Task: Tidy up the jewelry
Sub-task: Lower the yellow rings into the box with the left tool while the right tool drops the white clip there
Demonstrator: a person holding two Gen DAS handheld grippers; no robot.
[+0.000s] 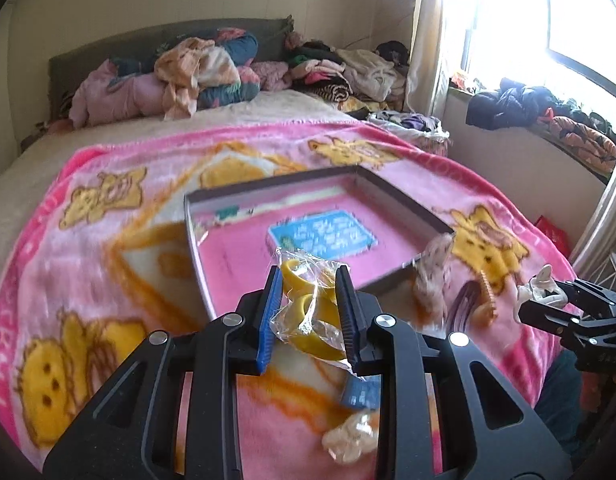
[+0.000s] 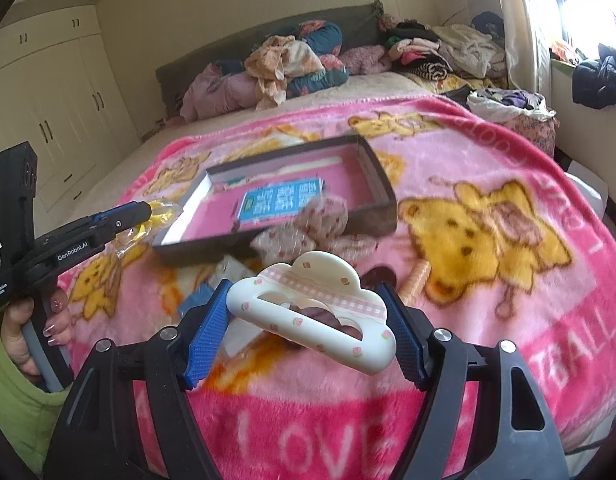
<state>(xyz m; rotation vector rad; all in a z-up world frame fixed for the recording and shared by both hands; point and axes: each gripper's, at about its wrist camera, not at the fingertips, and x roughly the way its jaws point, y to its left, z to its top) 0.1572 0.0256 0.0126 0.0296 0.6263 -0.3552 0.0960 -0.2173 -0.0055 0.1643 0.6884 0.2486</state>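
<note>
The left gripper [image 1: 308, 300] is clamped on a clear plastic packet of yellow rings [image 1: 308, 312], held above the pink blanket [image 1: 108, 208] – at least 2 yellow hoops show through the wrap. No earlier view is at hand, so only the grip itself can be told: both blue pads press on the packet. The right gripper [image 2: 304, 320] holds 1 cream cloud-shaped hair claw [image 2: 308, 304] across its width, the pads pressing on its 2 ends, with bare blanket beneath it.

Just below and between the 2 grippers the blanket is cluttered: 1 small blue card [image 1: 359, 394], 1 pale crumpled item [image 1: 349, 436], 1 dark purple piece [image 1: 465, 308] and 1 orange comb-like piece [image 1: 485, 294]; what each is stays unclear through the blur. A floral fabric bow [image 2: 308, 228] lies against the near rim of the shallow open box [image 2: 381, 184], partly over that edge.

The box sits on the blanket just past the grippers, its 4 low dark walls around a pink floor bearing 1 blue printed card [image 2: 282, 200]; the rest of its floor is bare. To the left of the box the blanket is open.

Farther off – piled clothes [image 1: 196, 68] against the dark headboard [image 1: 108, 44], more clothing by the window [image 1: 567, 12] on the right, and white wardrobe doors [image 2: 48, 100] on the left wall.
</note>
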